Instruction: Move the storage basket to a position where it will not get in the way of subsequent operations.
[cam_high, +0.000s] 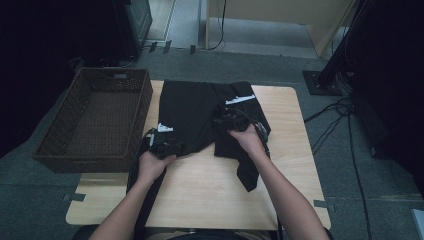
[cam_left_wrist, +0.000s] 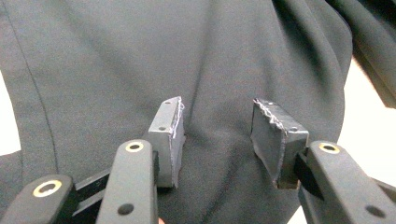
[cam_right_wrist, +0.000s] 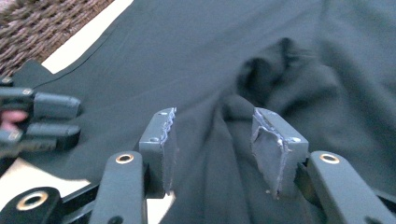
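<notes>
A black garment (cam_high: 200, 117) lies across the middle of the table (cam_high: 210, 185), upper centre of the high view, partly folded, with one flap trailing toward the lower right and another strip hanging off the table's near left edge. A wicker basket (cam_high: 95, 120) sits at the left, just beside the cloth.

The left gripper (cam_high: 162, 146) rests at the garment's lower left edge. In the left gripper view its jaws stand spread, the pads (cam_left_wrist: 168, 140) apart with smooth cloth lying beneath and between them, nothing pinched. The right gripper (cam_high: 230, 120) sits over the centre-right of the garment. In the right gripper view its jaws are also spread, with a raised ridge of fabric (cam_right_wrist: 233, 140) running up between the pads but not pressed by them.

Risks, as I judge them:
- With neither gripper holding, the fold just made can relax, and the bunched ridge at the frame's centre may spring back into a lump.
- If the right jaws close where they are, they may catch more than one layer and drag the whole stack instead of one flap.
- The strip hanging off the near left edge could pull the garment toward the person once it is lifted.
- A sweep leftward may snag the basket's rim.
</notes>
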